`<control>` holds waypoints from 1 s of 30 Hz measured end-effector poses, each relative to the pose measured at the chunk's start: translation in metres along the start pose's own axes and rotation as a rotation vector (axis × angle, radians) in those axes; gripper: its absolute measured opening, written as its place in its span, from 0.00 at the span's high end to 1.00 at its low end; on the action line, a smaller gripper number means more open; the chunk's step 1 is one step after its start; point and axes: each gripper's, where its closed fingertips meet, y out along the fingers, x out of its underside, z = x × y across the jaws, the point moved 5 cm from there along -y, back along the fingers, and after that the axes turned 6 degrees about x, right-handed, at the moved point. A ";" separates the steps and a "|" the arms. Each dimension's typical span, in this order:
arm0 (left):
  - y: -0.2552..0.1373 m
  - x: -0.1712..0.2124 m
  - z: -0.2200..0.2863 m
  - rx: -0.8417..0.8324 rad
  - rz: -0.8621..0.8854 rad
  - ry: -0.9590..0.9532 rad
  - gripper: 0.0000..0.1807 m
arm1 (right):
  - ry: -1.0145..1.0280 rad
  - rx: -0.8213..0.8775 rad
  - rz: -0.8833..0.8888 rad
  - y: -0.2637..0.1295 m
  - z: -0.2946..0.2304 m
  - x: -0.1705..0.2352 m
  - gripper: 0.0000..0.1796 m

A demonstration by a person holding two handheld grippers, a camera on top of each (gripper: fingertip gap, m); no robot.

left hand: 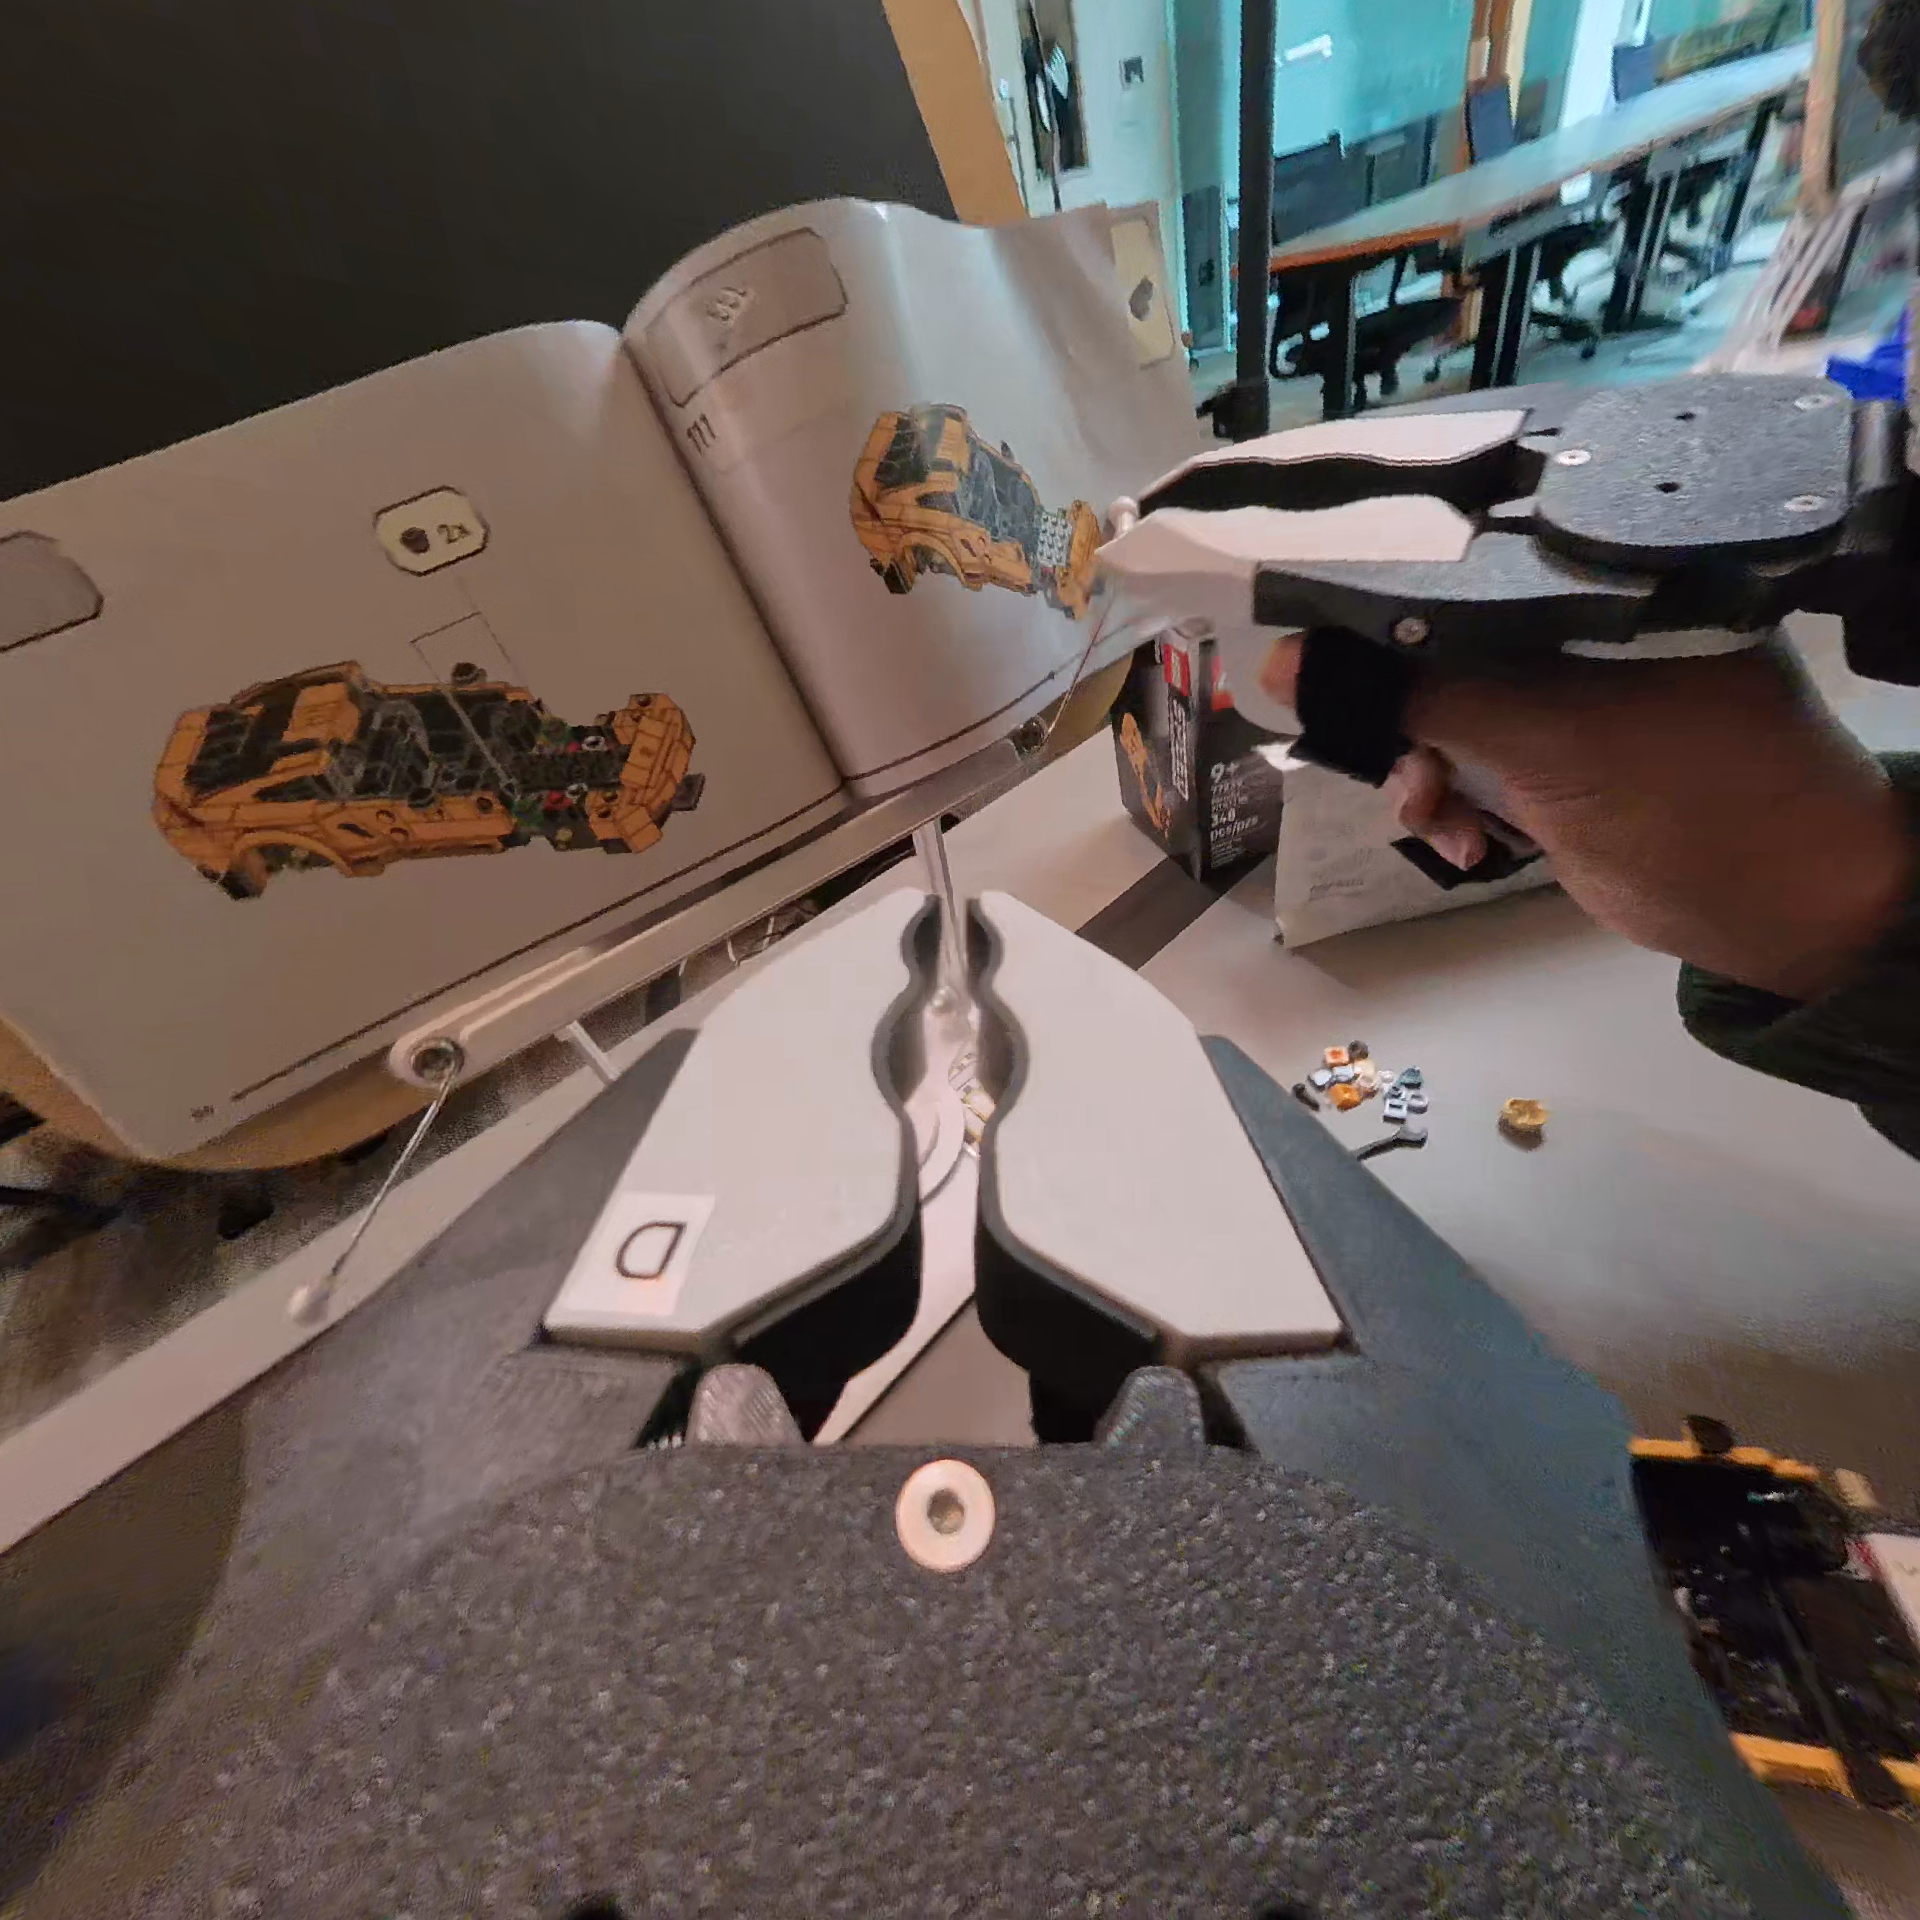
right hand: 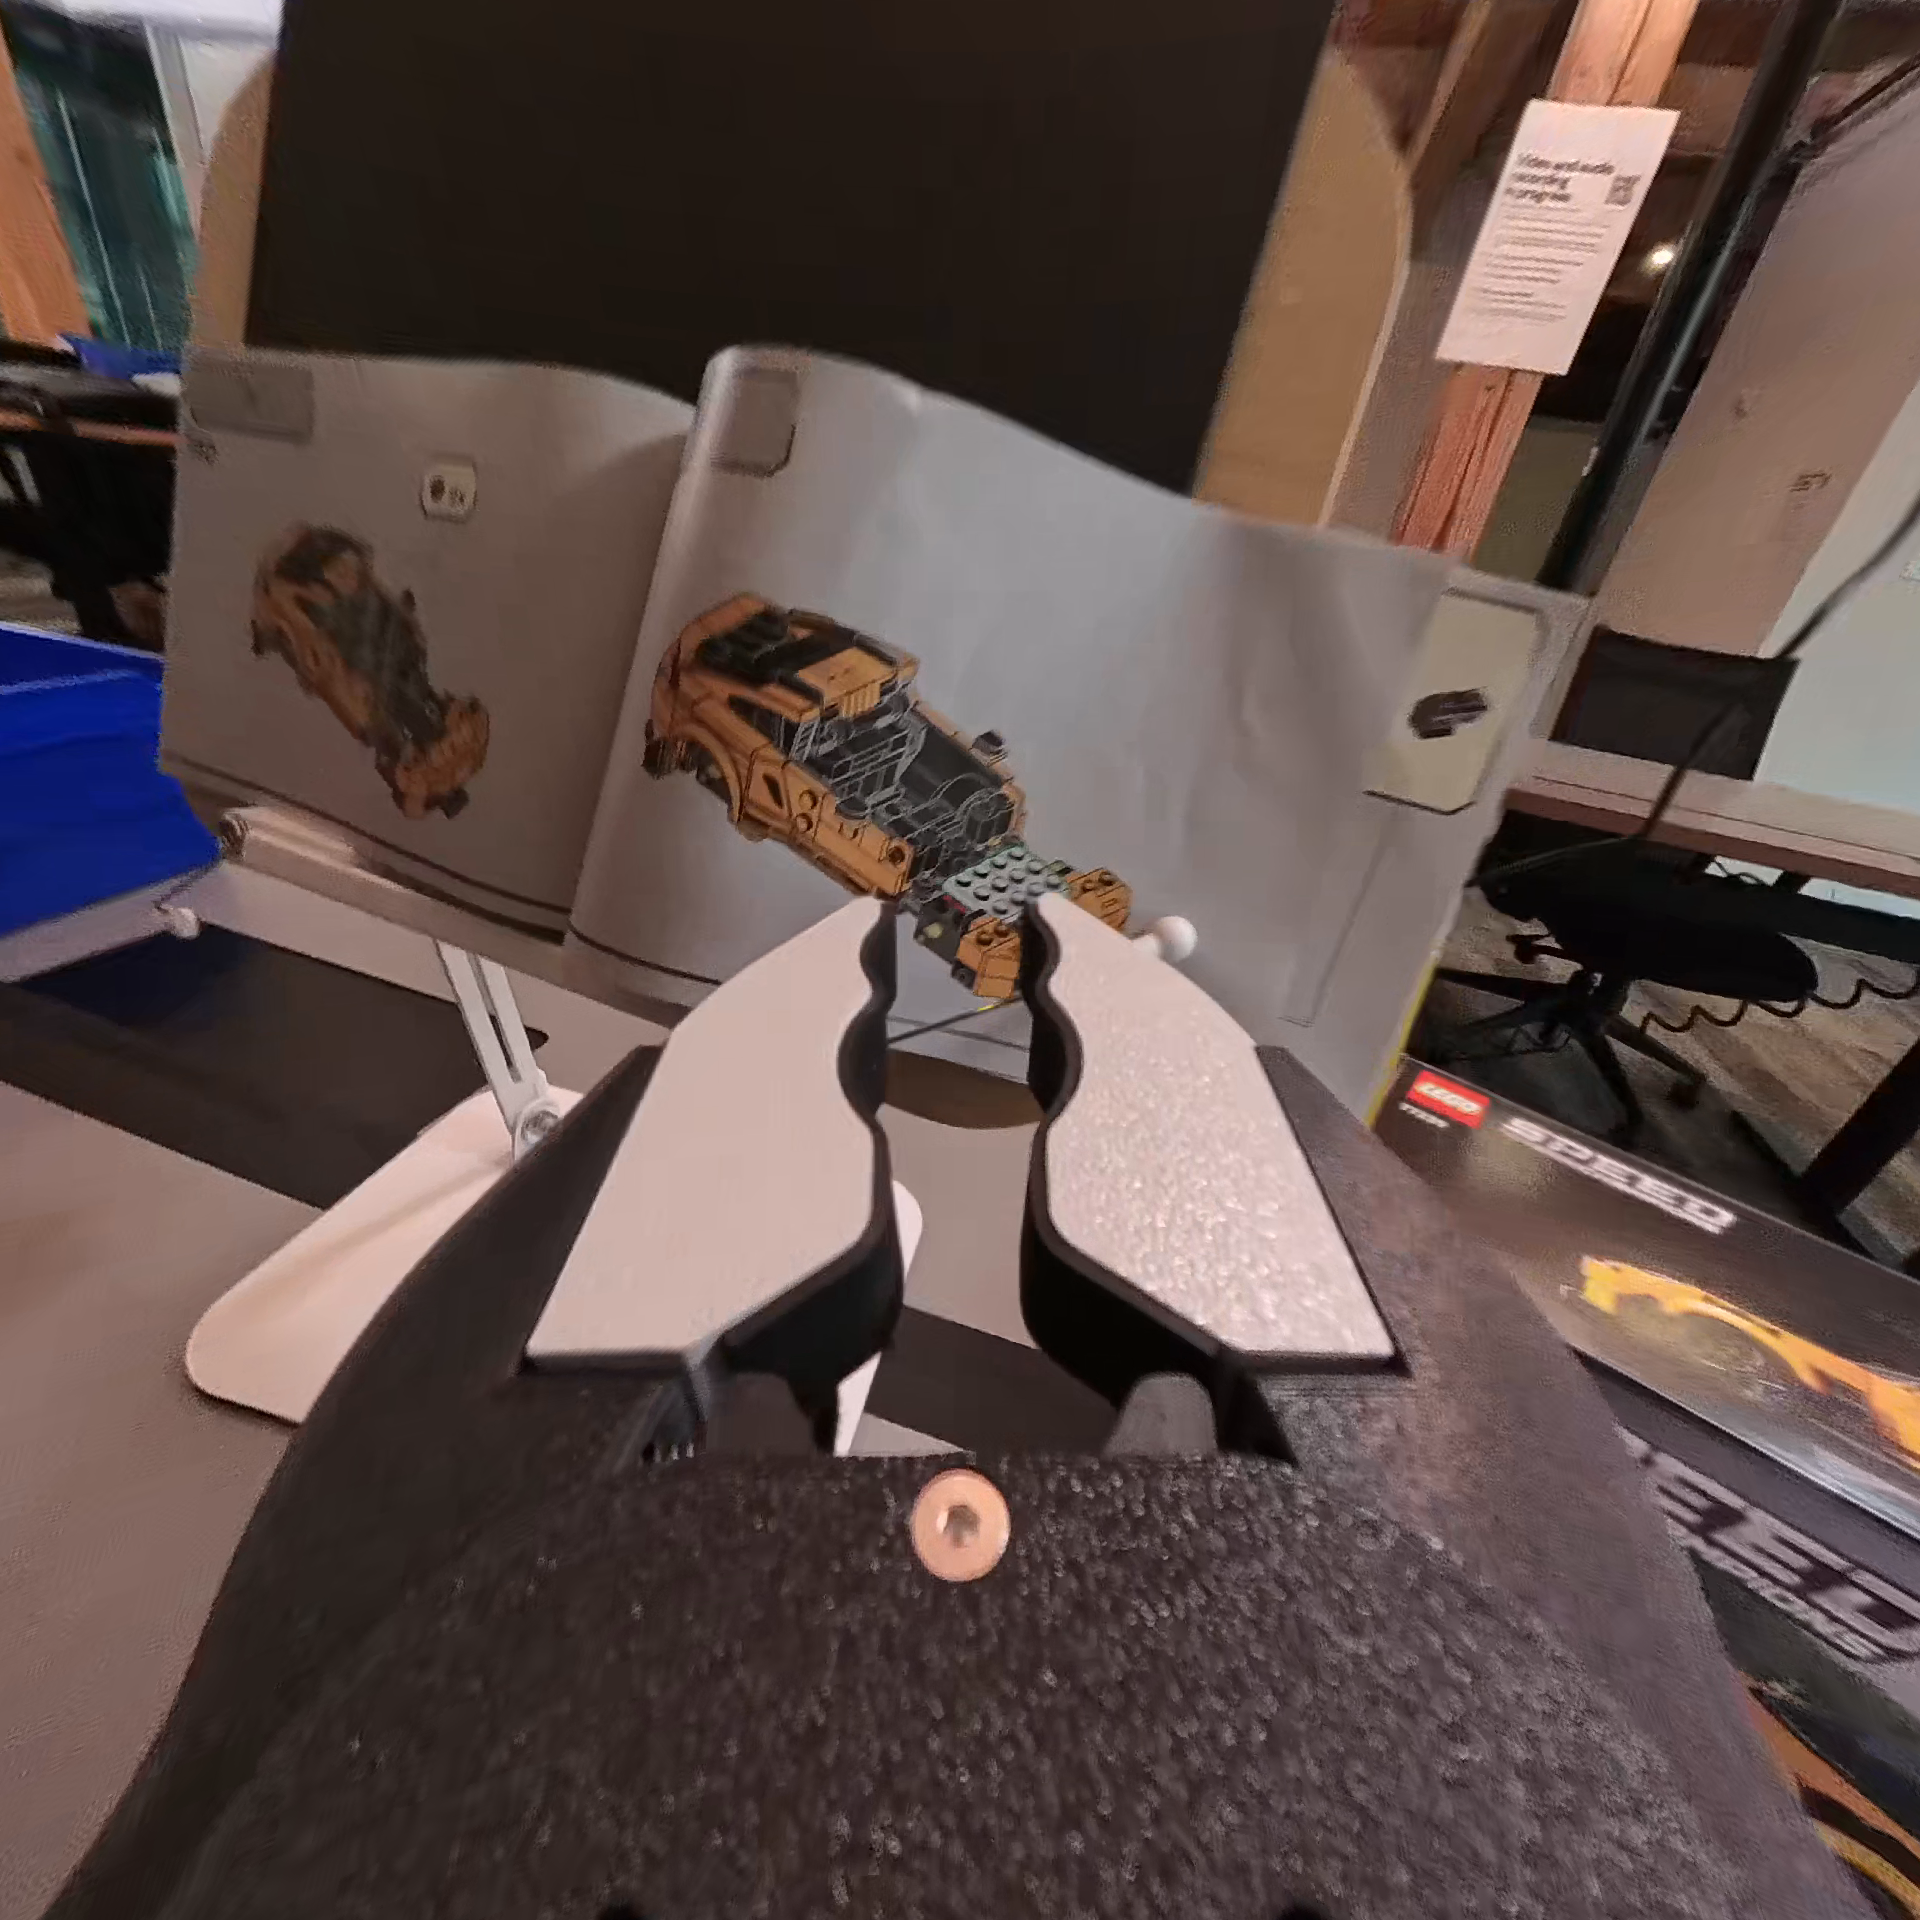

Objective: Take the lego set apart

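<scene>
The partly built black and yellow lego car (left hand: 1787,1600) lies at the lower right edge of the left wrist view, mostly cut off. A small pile of loose lego pieces (left hand: 1361,1081) and a single yellow piece (left hand: 1522,1117) lie on the table. My left gripper (left hand: 951,909) is nearly shut with a thin gap and appears empty, low over the base of the book stand. My right gripper (right hand: 956,925) is open and empty. Its tips are at the lower right page of the open instruction booklet (right hand: 1039,644), beside the page holder's white ball (right hand: 1174,935). It also shows in the left wrist view (left hand: 1117,530), held by a hand.
The booklet (left hand: 520,675) rests on a white stand (right hand: 343,1278) at the table's back. The black lego box (right hand: 1662,1299) lies to the right and shows in the left wrist view (left hand: 1195,769), next to a white bag (left hand: 1382,862). A blue bin (right hand: 73,779) is at the left. There is about 15 cm between the tips of the two grippers. From either gripper's tips it is about 25 cm to the single yellow piece (left hand: 1522,1117).
</scene>
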 end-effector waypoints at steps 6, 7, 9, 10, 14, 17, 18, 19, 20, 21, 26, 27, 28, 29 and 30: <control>-0.017 -0.008 -0.002 -0.114 0.078 -0.027 1.00 | -0.009 0.006 -0.027 -0.001 0.008 -0.010 1.00; -0.019 -0.008 -0.003 -0.126 0.076 -0.033 1.00 | -0.009 0.005 -0.034 0.000 0.008 -0.010 1.00; -0.023 -0.007 -0.007 -0.152 0.083 -0.049 1.00 | -0.004 0.002 -0.043 0.002 0.006 -0.010 1.00; -0.025 -0.006 -0.009 -0.159 0.085 -0.053 1.00 | -0.002 0.002 -0.048 0.002 0.005 -0.009 1.00; -0.029 0.000 -0.019 -0.180 0.082 -0.063 1.00 | -0.012 -0.002 -0.060 0.005 0.001 -0.006 1.00; -0.031 0.003 -0.025 -0.191 0.083 -0.080 1.00 | -0.015 0.001 -0.068 0.007 0.001 -0.004 1.00; -0.032 0.005 -0.027 -0.197 0.080 -0.079 1.00 | -0.014 0.003 -0.071 0.009 0.001 -0.003 1.00; -0.033 0.006 -0.029 -0.205 0.077 -0.075 1.00 | -0.013 0.005 -0.074 0.010 0.001 -0.002 1.00; -0.034 0.007 -0.032 -0.215 0.073 -0.069 1.00 | -0.009 0.006 -0.077 0.011 0.000 -0.001 1.00; -0.035 0.009 -0.034 -0.227 0.069 -0.062 1.00 | -0.005 0.006 -0.081 0.012 0.000 0.001 1.00; -0.038 0.012 -0.041 -0.263 0.057 -0.040 1.00 | -0.016 0.014 -0.104 0.017 -0.003 0.012 1.00; -0.038 0.012 -0.041 -0.264 0.057 -0.042 1.00 | -0.021 0.019 -0.112 0.019 -0.003 0.016 1.00; -0.039 0.012 -0.042 -0.264 0.058 -0.043 1.00 | -0.028 0.023 -0.113 0.020 -0.003 0.019 1.00; -0.039 0.013 -0.042 -0.264 0.057 -0.044 1.00 | -0.035 0.027 -0.104 0.021 -0.003 0.020 1.00; -0.038 0.013 -0.042 -0.264 0.057 -0.043 1.00 | -0.046 0.033 -0.100 0.022 -0.003 0.020 1.00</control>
